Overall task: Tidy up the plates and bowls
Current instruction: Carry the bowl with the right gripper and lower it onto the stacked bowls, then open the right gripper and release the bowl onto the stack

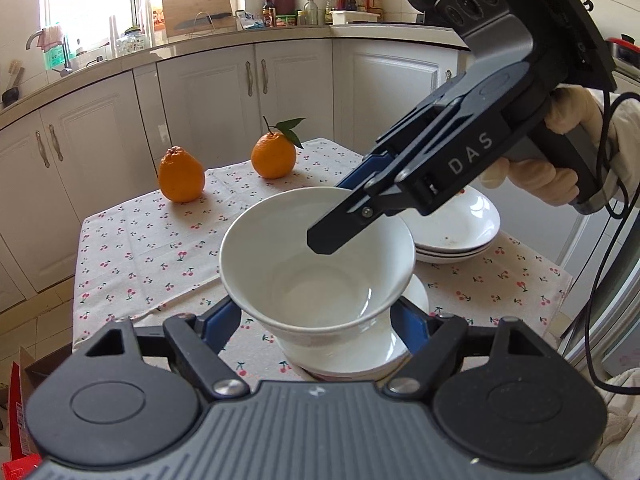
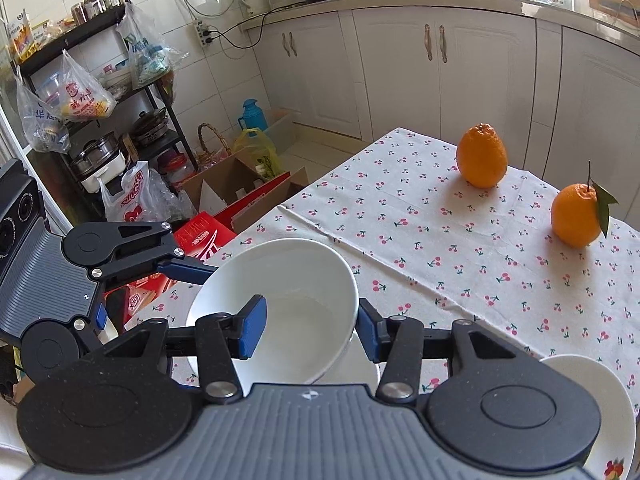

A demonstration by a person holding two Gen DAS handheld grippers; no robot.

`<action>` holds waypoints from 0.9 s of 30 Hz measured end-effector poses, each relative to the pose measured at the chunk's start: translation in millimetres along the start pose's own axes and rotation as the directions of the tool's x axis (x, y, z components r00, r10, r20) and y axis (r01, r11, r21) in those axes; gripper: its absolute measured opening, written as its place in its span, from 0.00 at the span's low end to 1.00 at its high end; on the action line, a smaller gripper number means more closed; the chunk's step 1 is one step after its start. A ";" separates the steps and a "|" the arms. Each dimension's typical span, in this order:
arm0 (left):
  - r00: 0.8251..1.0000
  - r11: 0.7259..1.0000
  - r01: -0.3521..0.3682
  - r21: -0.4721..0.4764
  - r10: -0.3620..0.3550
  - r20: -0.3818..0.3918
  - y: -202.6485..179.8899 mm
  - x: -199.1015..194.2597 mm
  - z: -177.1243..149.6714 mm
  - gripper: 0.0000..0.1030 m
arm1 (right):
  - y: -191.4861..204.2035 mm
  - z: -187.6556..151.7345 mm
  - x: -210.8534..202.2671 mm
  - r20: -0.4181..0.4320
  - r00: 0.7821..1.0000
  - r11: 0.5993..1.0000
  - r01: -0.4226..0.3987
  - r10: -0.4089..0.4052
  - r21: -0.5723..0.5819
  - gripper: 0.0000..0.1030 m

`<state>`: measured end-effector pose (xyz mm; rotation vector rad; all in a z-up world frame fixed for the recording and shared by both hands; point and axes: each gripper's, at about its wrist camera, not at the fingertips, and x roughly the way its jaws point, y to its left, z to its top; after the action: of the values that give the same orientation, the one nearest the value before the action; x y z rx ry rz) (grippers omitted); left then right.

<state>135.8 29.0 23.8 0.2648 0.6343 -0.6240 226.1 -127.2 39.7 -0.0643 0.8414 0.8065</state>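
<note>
Left fingers: we see the left gripper (image 1: 318, 320) straddling the white bowl (image 1: 316, 264), one blue-padded finger (image 1: 218, 322) on each side of the bowl's lower wall; the pads lie against the wall, so we read this as a grip on the bowl from outside.
Right fingers: the right gripper (image 2: 310, 330) has one finger (image 2: 252, 326) inside the bowl and the other outside the rim; the wall sits between them with some room around it, and we cannot tell whether the pads press on it.
Right gripper seen from the left: it (image 1: 340, 216) reaches in from the upper right, its dark tip over the bowl's hollow, carried by a gloved hand (image 1: 560, 152).
Bowl: tilted, its opening turned toward the left camera, sitting over a second bowl (image 1: 360, 354) at the near edge of the bench (image 1: 140, 240).
Lower bowl: white, upright, partly hidden under the tilted one; whether the two touch is not clear to us.
Plates: a stack of white plates (image 1: 456, 236) lies to the right, behind the bowls.
Bench cover: a cloth with small cherry print.
Oranges: two, one (image 1: 182, 174) plain and one (image 1: 274, 154) with a leaf, stand well apart from the bowls on the far side.
Behind: white kitchen cabinets (image 1: 280, 80).
</note>
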 end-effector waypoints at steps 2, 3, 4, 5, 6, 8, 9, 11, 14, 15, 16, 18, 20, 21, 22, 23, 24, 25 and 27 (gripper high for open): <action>1.000 1.000 0.009 0.000 -0.009 -0.008 -3.8 2.5 -1.8 0.79 | -1.1 -7.4 -1.3 -0.003 1.000 1.000 0.005 -0.005 0.010 0.53; 1.000 1.000 0.015 -0.001 -0.015 -0.014 -5.4 4.3 -2.6 0.79 | -1.4 -11.3 -1.3 -0.006 1.000 1.000 0.009 -0.009 0.014 0.53; 1.000 1.000 0.018 -0.001 -0.018 -0.018 -6.9 5.6 -3.2 0.79 | -2.3 -14.3 -1.5 -0.007 1.000 1.000 0.011 -0.011 0.019 0.53; 1.000 1.000 0.020 -0.001 -0.020 -0.022 -8.1 6.9 -3.9 0.79 | -2.8 -16.5 -1.4 -0.008 1.000 1.000 0.013 -0.013 0.021 0.53; 0.999 1.000 0.022 -0.002 -0.022 -0.025 -9.3 7.6 -4.5 0.79 | -3.3 -18.8 -1.0 -0.009 1.000 1.000 0.015 -0.015 0.025 0.53; 0.999 1.000 0.027 -0.004 -0.027 -0.032 -10.2 9.6 -5.4 0.79 | -5.3 -22.4 0.3 -0.011 1.000 0.999 0.016 -0.015 0.035 0.53; 0.999 1.000 0.028 -0.005 -0.028 -0.035 -10.7 10.5 -5.6 0.79 | -6.0 -24.2 0.7 -0.011 1.000 0.999 0.015 -0.015 0.038 0.53; 0.999 1.000 0.030 -0.006 -0.030 -0.040 -11.8 11.6 -6.2 0.79 | -7.1 -26.8 2.0 -0.011 1.000 0.999 0.017 -0.017 0.043 0.53; 0.998 0.999 0.031 -0.008 -0.031 -0.047 -12.1 12.8 -6.9 0.79 | -7.7 -29.7 4.6 -0.012 1.000 0.999 0.020 -0.020 0.041 0.53; 0.998 0.999 0.031 -0.009 -0.032 -0.049 -12.0 13.2 -7.1 0.79 | -7.8 -30.2 5.1 -0.012 1.000 0.999 0.019 -0.018 0.042 0.53; 0.998 0.999 0.032 -0.011 -0.033 -0.050 -11.6 13.5 -7.3 0.79 | -8.4 -30.5 5.7 -0.013 1.000 0.999 0.018 -0.017 0.042 0.54; 0.998 0.999 0.035 -0.017 -0.035 -0.051 -10.9 13.5 -7.5 0.79 | -8.5 -30.8 6.6 -0.012 1.000 0.999 0.017 -0.017 0.044 0.54; 0.998 0.999 0.035 -0.017 -0.036 -0.052 -10.9 13.6 -7.3 0.79 | -8.8 -30.7 7.4 -0.013 1.000 0.999 0.019 -0.019 0.042 0.54; 0.998 0.999 0.035 -0.017 -0.036 -0.052 -10.9 13.5 -7.2 0.79 | -8.6 -31.0 8.2 -0.014 1.000 0.999 0.022 -0.022 0.040 0.54; 0.998 0.999 0.035 -0.017 -0.036 -0.052 -10.9 13.5 -7.2 0.79 | -8.5 -31.3 9.1 -0.015 1.000 0.999 0.025 -0.024 0.039 0.54; 0.998 0.999 0.037 -0.018 -0.038 -0.052 -10.6 13.7 -7.1 0.79 | -8.4 -31.6 9.7 -0.016 1.000 0.999 0.026 -0.026 0.039 0.54; 0.998 0.999 0.039 -0.020 -0.040 -0.054 -10.0 14.9 -6.3 0.79 | -8.0 -32.0 9.9 -0.017 0.999 0.999 0.027 -0.027 0.039 0.54; 0.998 0.999 0.042 -0.022 -0.043 -0.055 -9.5 15.1 -6.3 0.79 | -8.3 -32.6 10.4 -0.018 0.999 0.999 0.027 -0.026 0.041 0.54; 0.997 0.998 0.047 -0.028 -0.049 -0.057 -8.4 15.6 -6.6 0.79 | -8.4 -33.3 11.0 -0.019 0.999 0.999 0.026 -0.025 0.043 0.54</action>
<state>137.4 18.0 8.5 0.2442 0.7058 -0.6557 214.6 -138.2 7.3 -0.0447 0.8736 0.7642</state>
